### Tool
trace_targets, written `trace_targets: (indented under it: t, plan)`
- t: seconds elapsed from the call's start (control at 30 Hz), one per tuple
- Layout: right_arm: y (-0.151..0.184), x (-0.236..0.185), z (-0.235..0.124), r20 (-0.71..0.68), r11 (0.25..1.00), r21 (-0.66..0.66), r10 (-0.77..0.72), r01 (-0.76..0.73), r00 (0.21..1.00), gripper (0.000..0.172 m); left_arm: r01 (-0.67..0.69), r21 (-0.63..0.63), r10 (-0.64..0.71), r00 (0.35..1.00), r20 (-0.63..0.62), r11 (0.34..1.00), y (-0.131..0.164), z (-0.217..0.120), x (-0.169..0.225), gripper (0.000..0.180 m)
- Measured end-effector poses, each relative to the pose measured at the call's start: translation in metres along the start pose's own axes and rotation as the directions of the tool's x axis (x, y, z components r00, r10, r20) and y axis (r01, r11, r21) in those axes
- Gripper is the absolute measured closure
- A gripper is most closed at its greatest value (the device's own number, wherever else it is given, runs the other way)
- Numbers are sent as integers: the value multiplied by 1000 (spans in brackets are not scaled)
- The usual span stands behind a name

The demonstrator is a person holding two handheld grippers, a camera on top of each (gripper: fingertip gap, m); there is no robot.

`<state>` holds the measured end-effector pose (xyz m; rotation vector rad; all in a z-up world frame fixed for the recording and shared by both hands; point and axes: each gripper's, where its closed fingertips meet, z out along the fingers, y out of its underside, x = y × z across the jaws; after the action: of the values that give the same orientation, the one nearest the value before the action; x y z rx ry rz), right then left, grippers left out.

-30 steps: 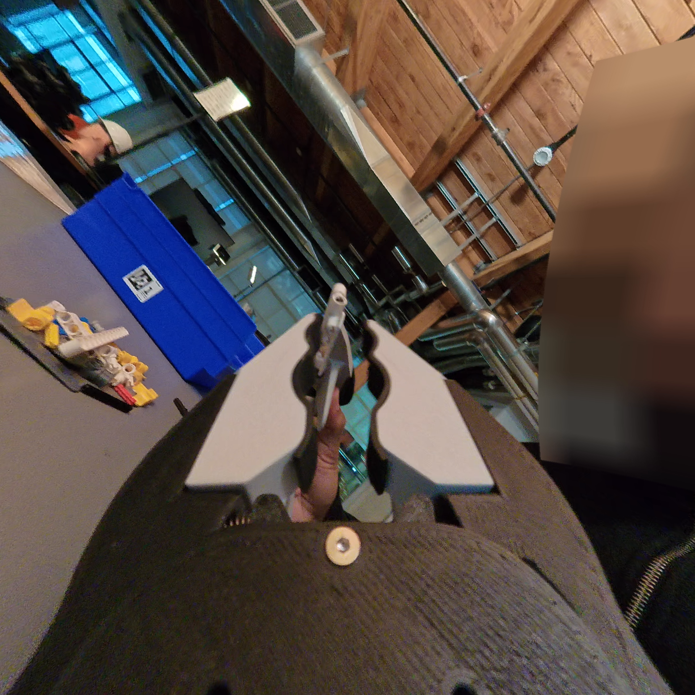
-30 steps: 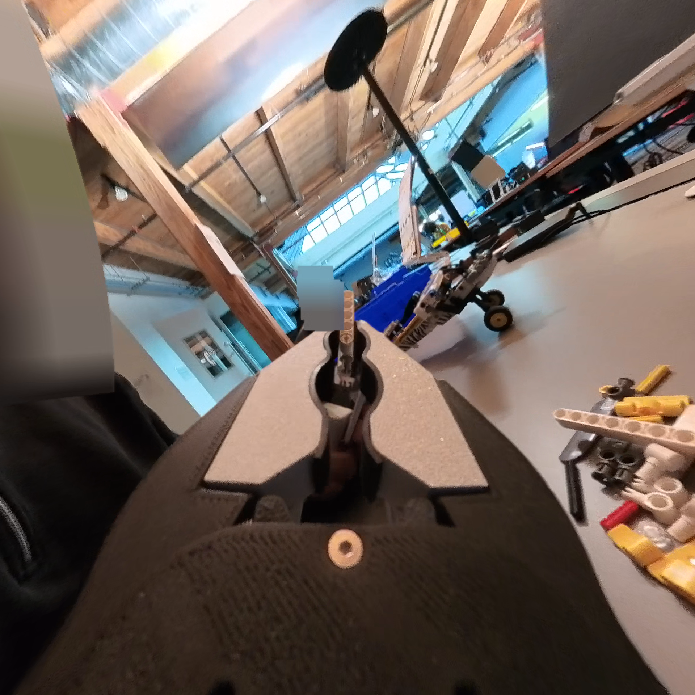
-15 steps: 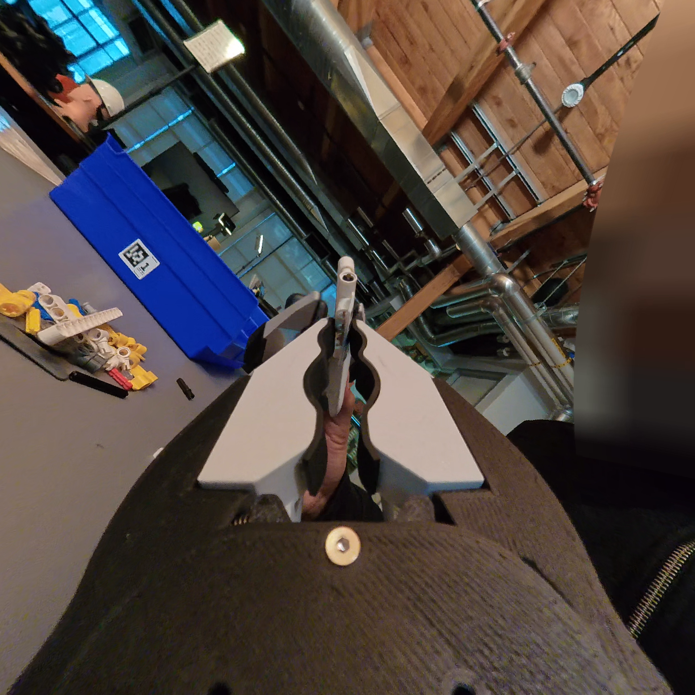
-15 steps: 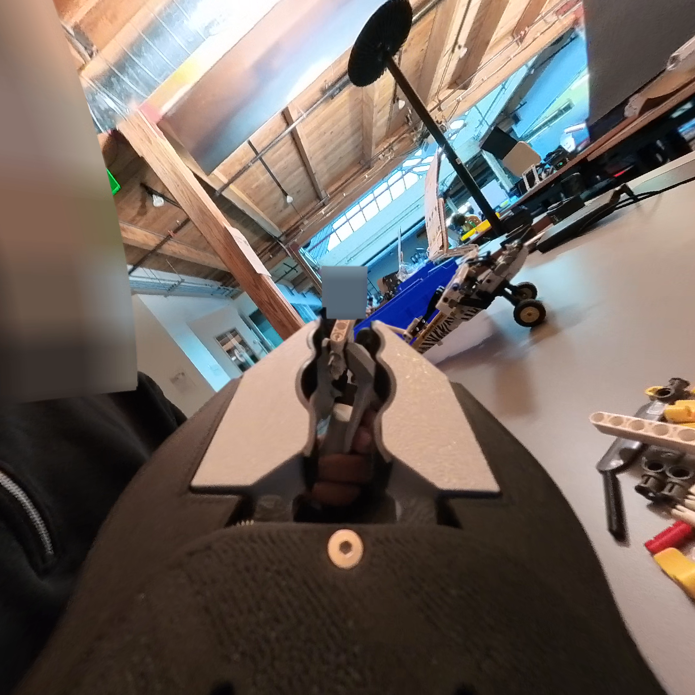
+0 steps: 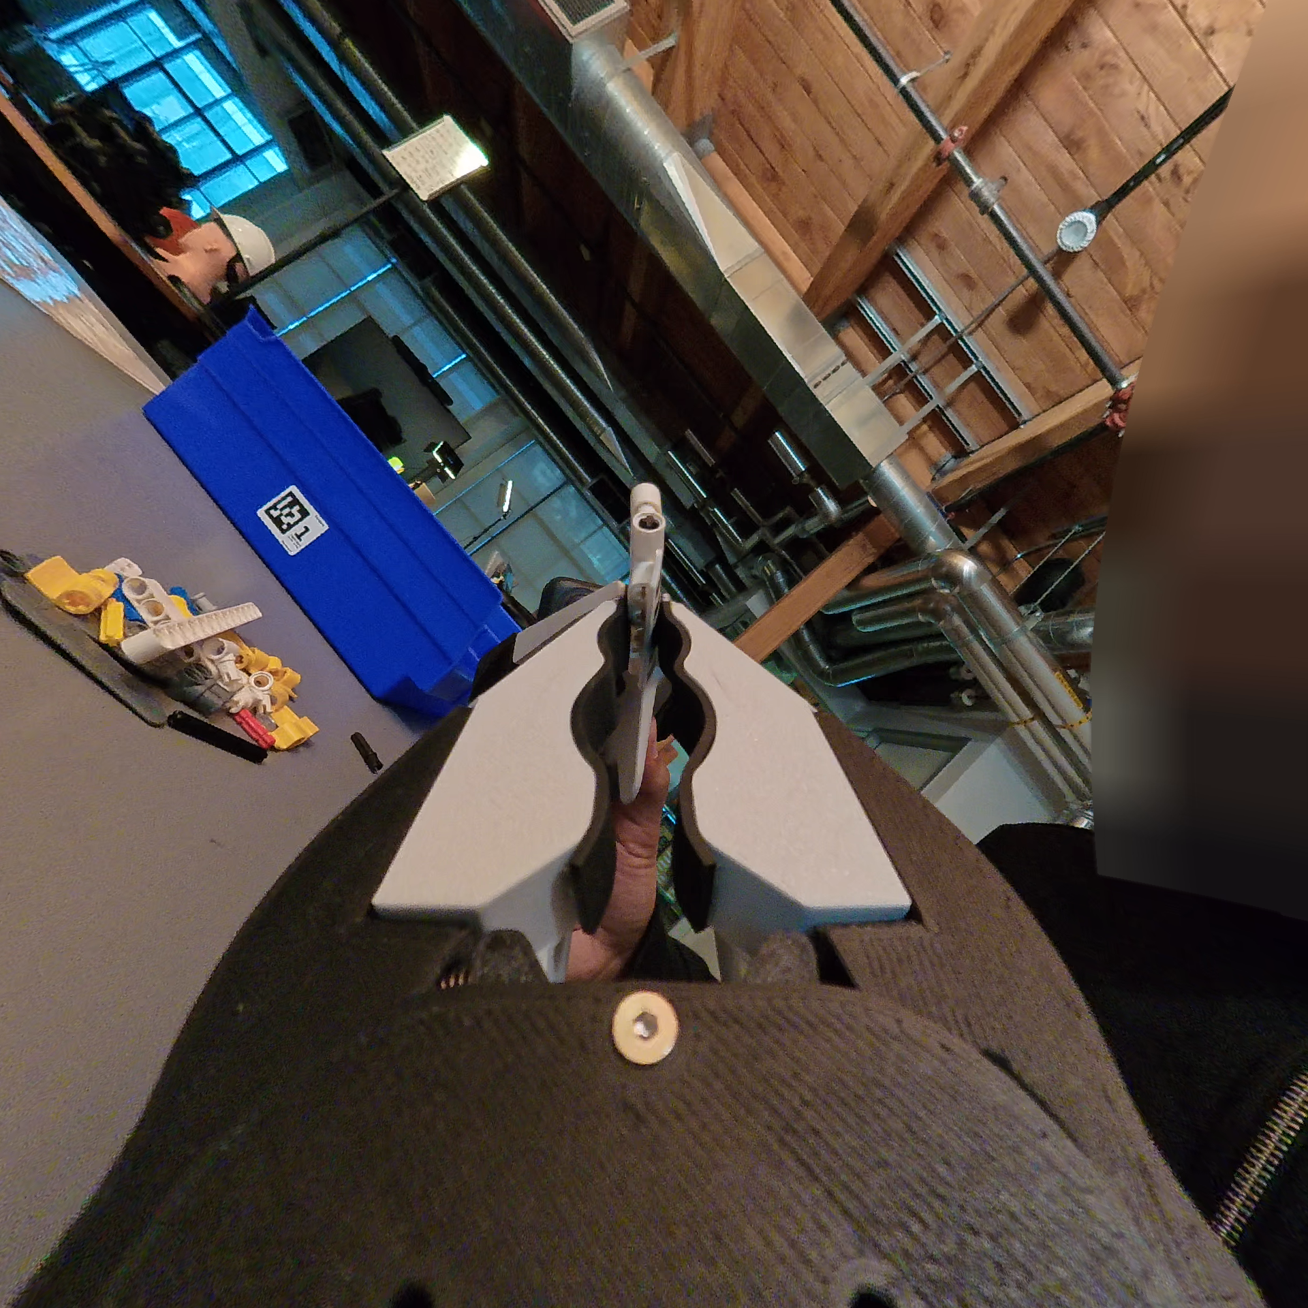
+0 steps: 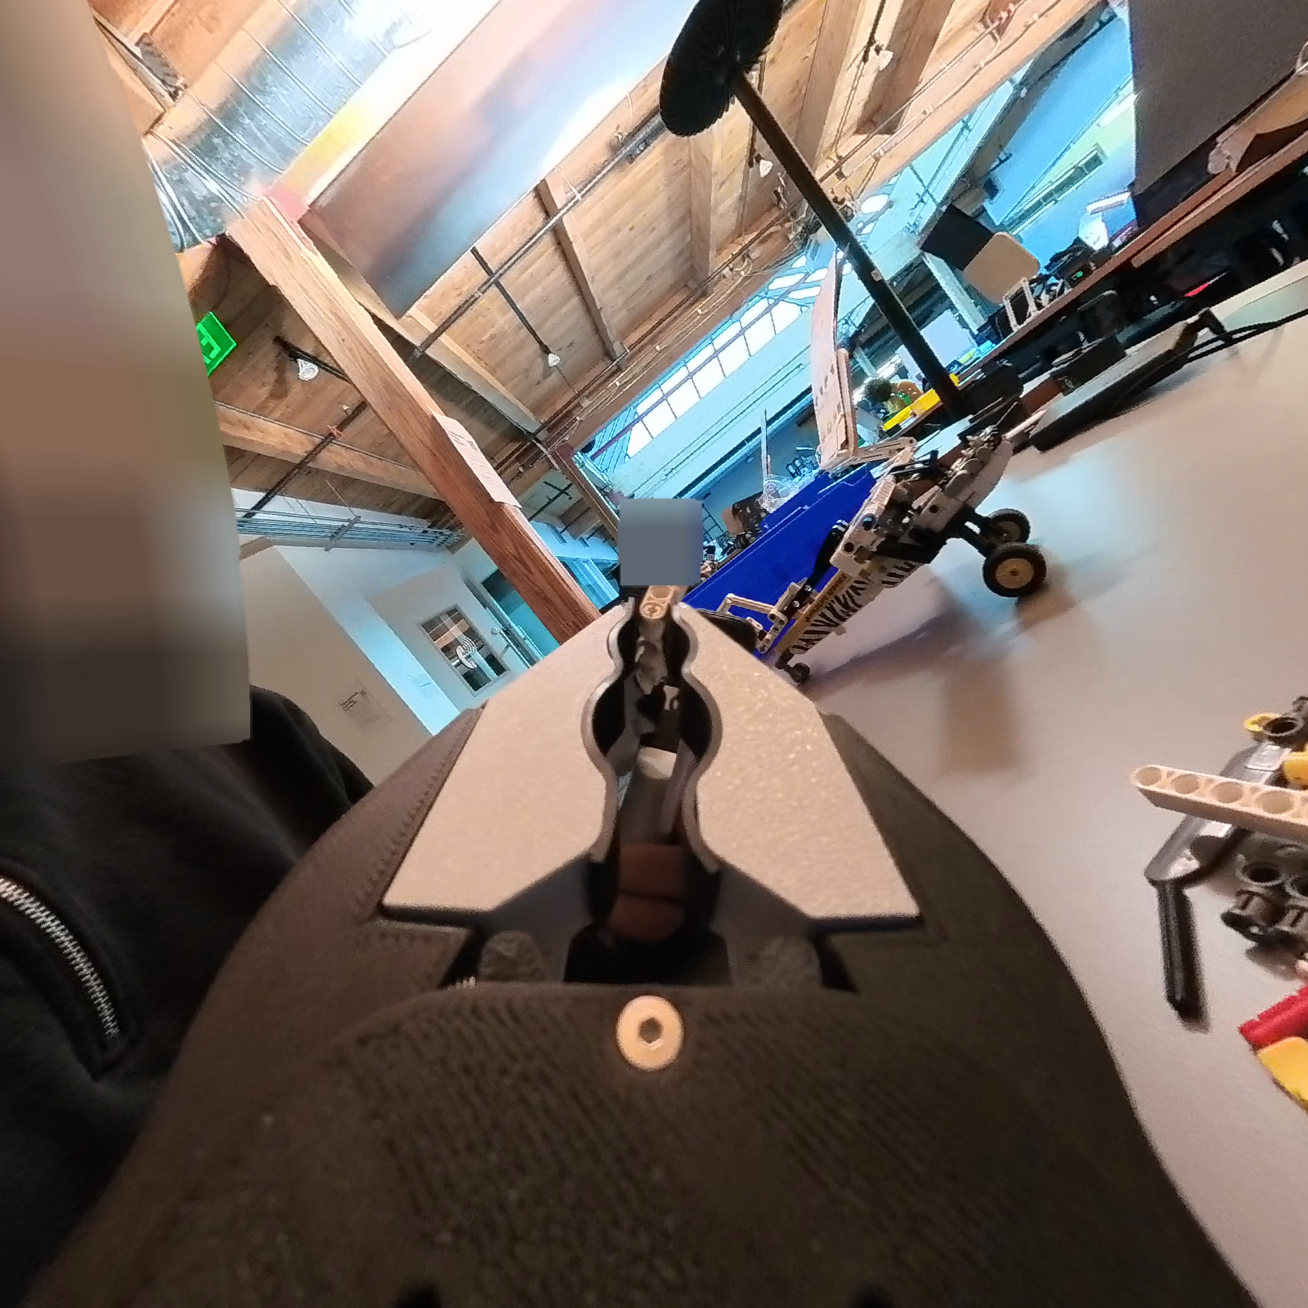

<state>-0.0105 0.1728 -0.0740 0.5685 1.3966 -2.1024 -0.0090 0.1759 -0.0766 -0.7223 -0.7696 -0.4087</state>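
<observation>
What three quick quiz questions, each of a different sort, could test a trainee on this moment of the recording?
1. True or false: the left gripper is shut on a thin white plastic building piece that sticks out past its fingertips.
2. Multiple choice: the blue plastic bin with a square sticker stands A) on the floor, B) on the grey table, C) on a shelf.
3. Fill in: beside the zebra-striped wheeled toy model, the right wrist view shows loose pieces on the table, among them a long white beam with a row of ____.

Key: 1 true; 2 B; 3 holes.
</observation>
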Motion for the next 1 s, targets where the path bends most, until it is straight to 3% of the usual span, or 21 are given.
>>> trace_targets:
  t: [0.5,0.77,1.0]
  plan:
    - [0,-2,-1,-12,999,-2,-34,34,999,168,30,-15,-30,999,-25,999,2,1,1,179]
    - [-2,-2,-2,3,1000,8,-18,18,1000,162,-16,-57,16,1000,8,998,9,3,1,179]
    - [3,-1,1,-8,1000,-23,-21,21,1000,167,-47,-46,49,998,34,998,8,2,0,179]
